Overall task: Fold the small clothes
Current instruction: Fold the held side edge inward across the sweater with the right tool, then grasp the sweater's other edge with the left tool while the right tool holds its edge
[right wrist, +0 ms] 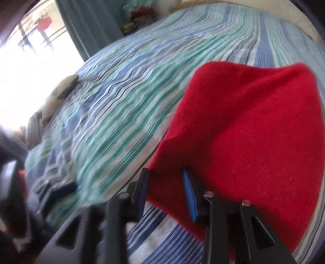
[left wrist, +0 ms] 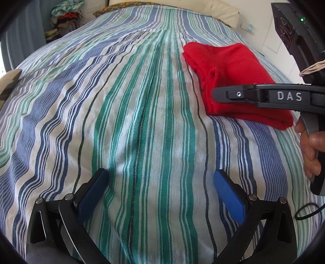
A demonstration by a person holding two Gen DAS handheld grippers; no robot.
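Note:
A folded red garment (left wrist: 233, 81) lies on the striped bedspread (left wrist: 142, 101) at the right. My left gripper (left wrist: 160, 190) is open and empty, low over the bedspread, well left of and nearer than the garment. My right gripper (left wrist: 215, 95) reaches in from the right over the garment's near part. In the right wrist view the right gripper (right wrist: 166, 178) has its blue pads (right wrist: 190, 195) partly apart with the near edge of the red garment (right wrist: 254, 132) between them; that view is blurred, and whether the pads grip the cloth is unclear.
A pile of clothes (left wrist: 65, 18) sits beyond the bed at the far left. A cream pillow (left wrist: 223, 10) lies at the bed's far end. A patterned cushion (right wrist: 59, 97) rests at the left edge by a bright window (right wrist: 30, 61). A black cable (left wrist: 308, 211) lies at the right.

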